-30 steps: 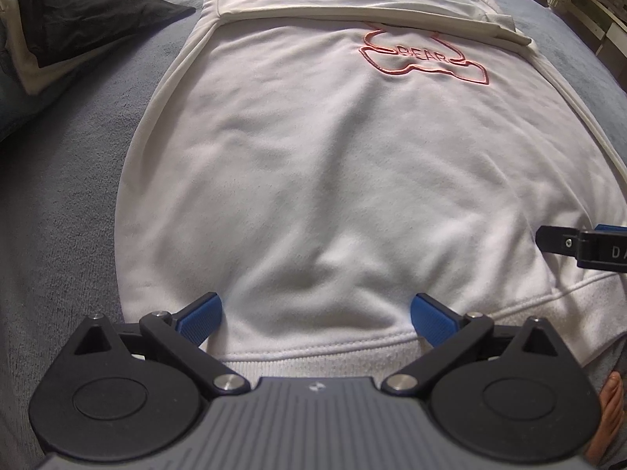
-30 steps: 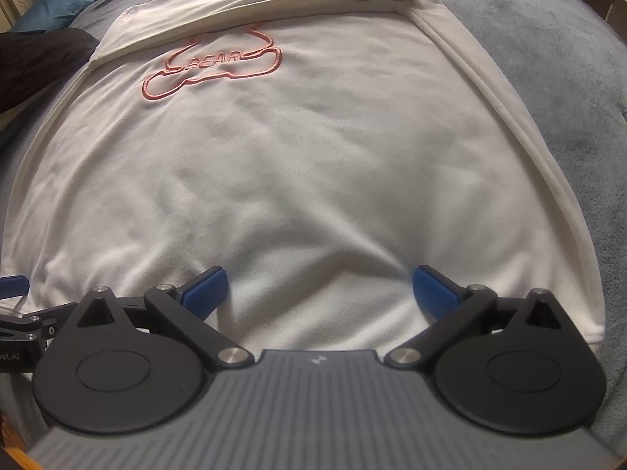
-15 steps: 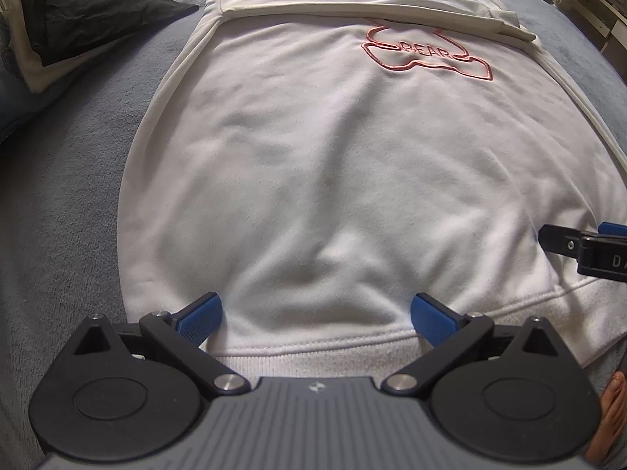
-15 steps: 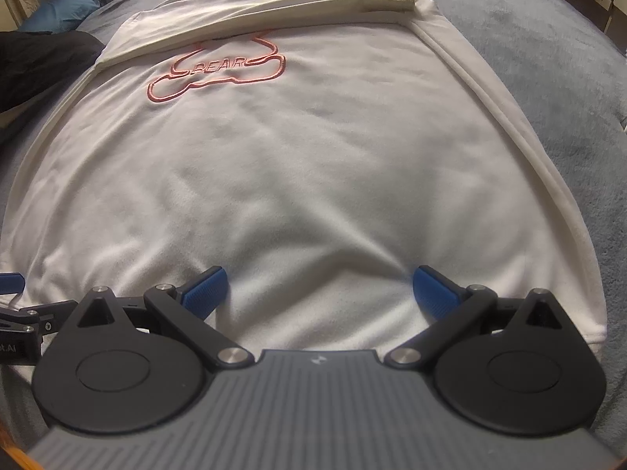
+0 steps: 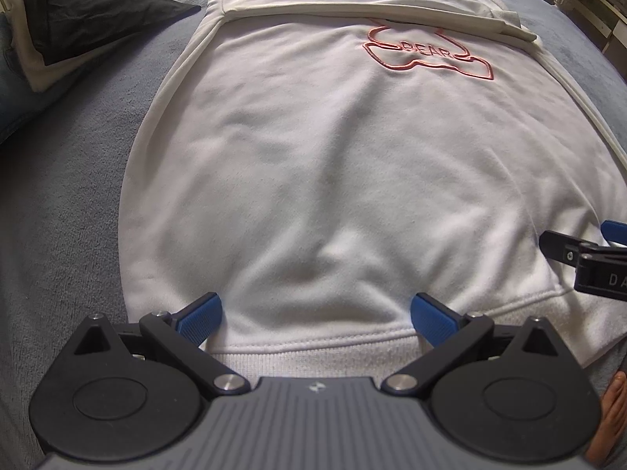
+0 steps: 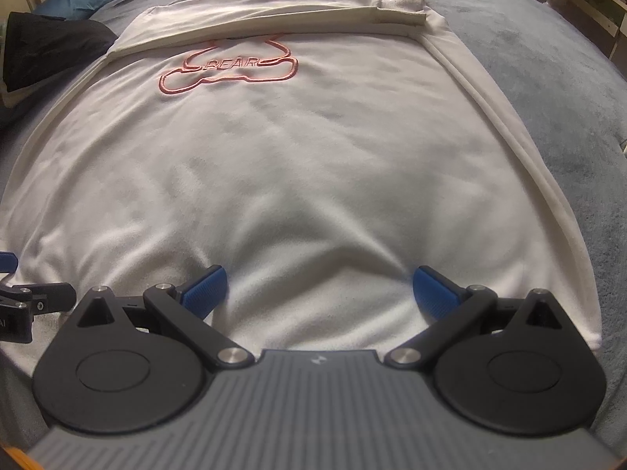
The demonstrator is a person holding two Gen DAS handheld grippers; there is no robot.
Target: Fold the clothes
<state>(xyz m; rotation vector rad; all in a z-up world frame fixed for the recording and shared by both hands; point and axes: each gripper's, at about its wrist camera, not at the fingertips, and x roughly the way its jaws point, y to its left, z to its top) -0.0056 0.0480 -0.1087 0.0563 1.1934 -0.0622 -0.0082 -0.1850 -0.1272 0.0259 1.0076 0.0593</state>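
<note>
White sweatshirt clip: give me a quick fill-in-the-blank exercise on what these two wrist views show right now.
1. The word stitched inside the pink outline on the white sweatshirt reads ____.
2. Both the left gripper and the right gripper have their jaws ____.
3. The ribbed band between the left gripper's fingers is the sweatshirt's ____.
4. The sweatshirt lies on a ____ blanket.

Missing words: BEAR; open; hem; grey
</note>
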